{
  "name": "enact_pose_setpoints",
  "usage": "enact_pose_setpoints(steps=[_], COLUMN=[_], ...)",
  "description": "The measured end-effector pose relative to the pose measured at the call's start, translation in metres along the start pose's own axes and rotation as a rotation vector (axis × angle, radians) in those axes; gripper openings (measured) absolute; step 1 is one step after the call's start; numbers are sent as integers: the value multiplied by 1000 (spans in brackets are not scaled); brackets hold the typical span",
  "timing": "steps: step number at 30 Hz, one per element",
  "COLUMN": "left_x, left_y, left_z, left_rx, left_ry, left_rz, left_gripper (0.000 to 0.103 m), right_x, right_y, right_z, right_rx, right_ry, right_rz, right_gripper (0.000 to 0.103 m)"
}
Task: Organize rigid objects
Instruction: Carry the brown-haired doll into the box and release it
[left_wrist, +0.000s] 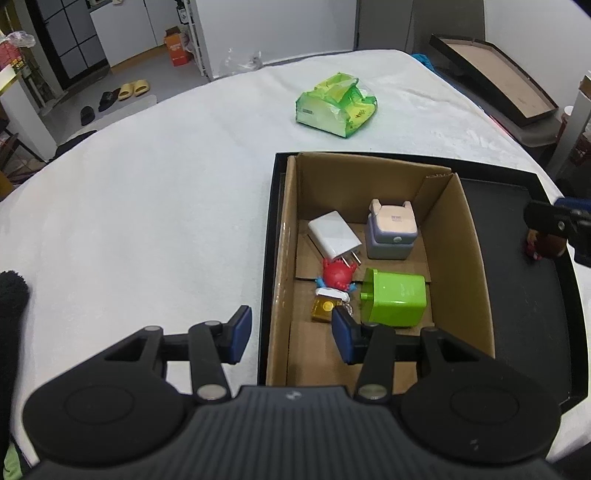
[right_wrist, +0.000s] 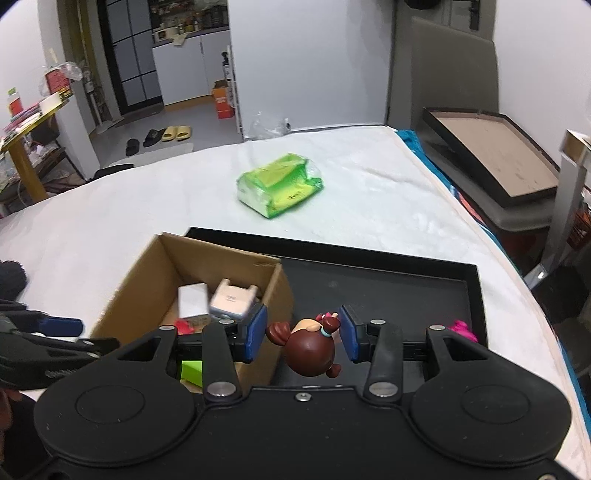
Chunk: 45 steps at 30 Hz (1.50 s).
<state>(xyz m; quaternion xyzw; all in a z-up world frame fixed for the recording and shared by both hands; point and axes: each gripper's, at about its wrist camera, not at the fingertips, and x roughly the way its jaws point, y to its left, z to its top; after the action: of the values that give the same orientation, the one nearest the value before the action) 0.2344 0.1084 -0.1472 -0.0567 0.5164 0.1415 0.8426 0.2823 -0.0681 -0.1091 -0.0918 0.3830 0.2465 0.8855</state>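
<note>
Left wrist view: black tray (left_wrist: 524, 295) at 3 o'clock.
Cardboard box (left_wrist: 465, 258): inside tray's left part.
Left hand-held gripper (left_wrist: 291, 332): released, straddling box wall.
Right hand-held gripper (right_wrist: 303, 334): spread around brown doll (right_wrist: 312, 349); contact unclear.
Doll: over tray, right of box.

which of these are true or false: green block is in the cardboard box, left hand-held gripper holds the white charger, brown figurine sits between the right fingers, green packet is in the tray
1. The green block lies in the cardboard box. True.
2. The left hand-held gripper holds the white charger. False: it is open and empty; the charger lies in the box.
3. The brown figurine sits between the right hand-held gripper fingers. True.
4. The green packet is in the black tray. False: it lies on the white cloth beyond.
</note>
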Motion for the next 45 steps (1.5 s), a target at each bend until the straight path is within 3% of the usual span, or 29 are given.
enact_pose_setpoints(steps=[18, 21, 23, 24, 29, 38, 45], left_x=[16, 17, 20, 22, 21, 17, 8], left_y=[26, 31, 34, 35, 35, 42, 35], left_z=[-1, -1, -1, -2, -3, -4, -6], left_rx=[-78, -92, -102, -105, -101, -125, -86], left_ry=[65, 60, 75, 83, 76, 62, 20], left_rz=[-88, -105, -114, -127, -131, -159, -125], left_gripper=[42, 33, 15, 12, 9, 9, 8], right_x=[18, 22, 24, 25, 25, 16, 9], right_y=[69, 76, 80, 81, 80, 63, 36], right_z=[22, 23, 23, 22, 20, 8, -7], right_rx=[-88, -91, -94, -95, -81, -41, 25], right_ry=[39, 50, 57, 62, 71, 63, 67], right_rz=[46, 46, 47, 44, 22, -18, -39], right_gripper=[42, 42, 42, 43, 55, 56, 57])
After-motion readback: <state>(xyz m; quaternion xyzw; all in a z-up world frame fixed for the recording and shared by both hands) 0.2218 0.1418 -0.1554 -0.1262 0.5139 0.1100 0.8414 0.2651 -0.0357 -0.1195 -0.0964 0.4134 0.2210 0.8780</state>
